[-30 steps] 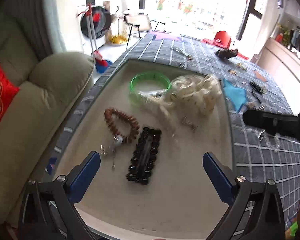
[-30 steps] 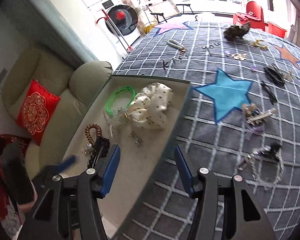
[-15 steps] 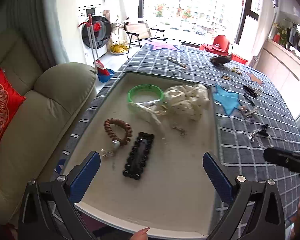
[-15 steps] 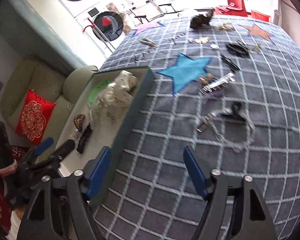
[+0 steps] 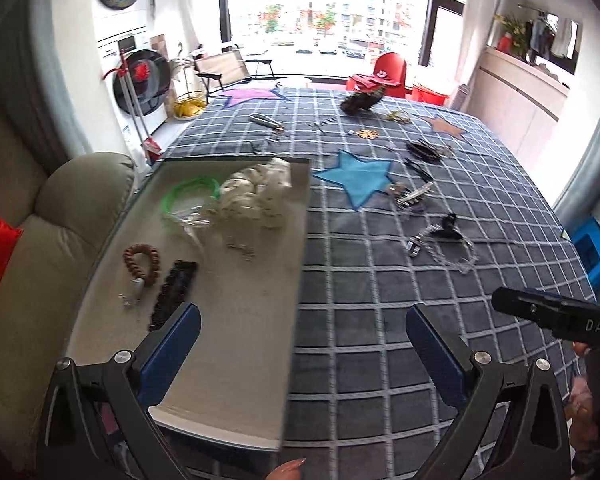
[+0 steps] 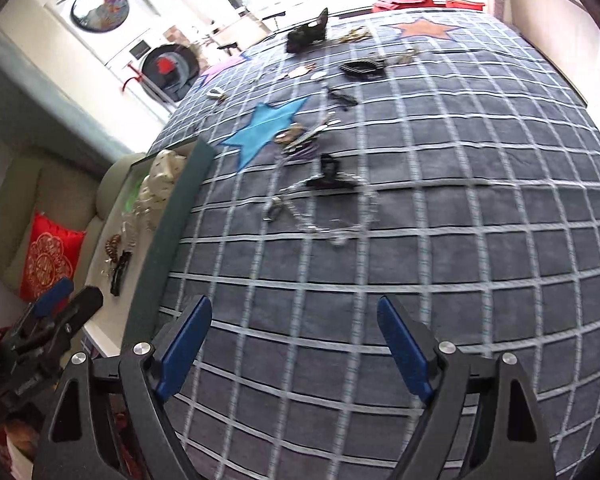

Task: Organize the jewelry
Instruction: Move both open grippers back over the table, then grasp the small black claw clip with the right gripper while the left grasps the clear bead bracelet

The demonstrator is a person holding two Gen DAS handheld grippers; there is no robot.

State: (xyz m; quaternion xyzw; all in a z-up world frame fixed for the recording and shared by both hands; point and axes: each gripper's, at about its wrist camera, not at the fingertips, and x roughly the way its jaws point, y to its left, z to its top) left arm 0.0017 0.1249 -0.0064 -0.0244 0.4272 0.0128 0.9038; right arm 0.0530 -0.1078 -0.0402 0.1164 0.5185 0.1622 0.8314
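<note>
1. Right wrist view showed your right gripper (image 6: 294, 344) over bare checked tabletop (image 6: 440, 240), its fingers (image 6: 186, 344) wide, opening further, with nothing between them. You were well placed to reach ahead.
2. Your left gripper (image 5: 302, 350) hung over the tray's near right edge, fingers (image 5: 172, 346) wide and empty.
3. Next out, the tray (image 5: 236, 320) already held a black beaded clip (image 5: 173, 292), a brown bead bracelet (image 5: 142, 260), a green bangle (image 5: 188, 196) and a cream scrunchie (image 5: 256, 196).
4. Beyond its right wall, the nearest loose pieces were the clear bead chain (image 6: 340, 216) and the black claw clip (image 6: 330, 174) touching it. I judged these your best next pick; you needed to straddle one alone, or the chain could drag the clip along.
5. Farther off lay the silver clip (image 5: 412, 196) by the blue star (image 5: 356, 176), then more dark clips (image 5: 424, 150).
</note>
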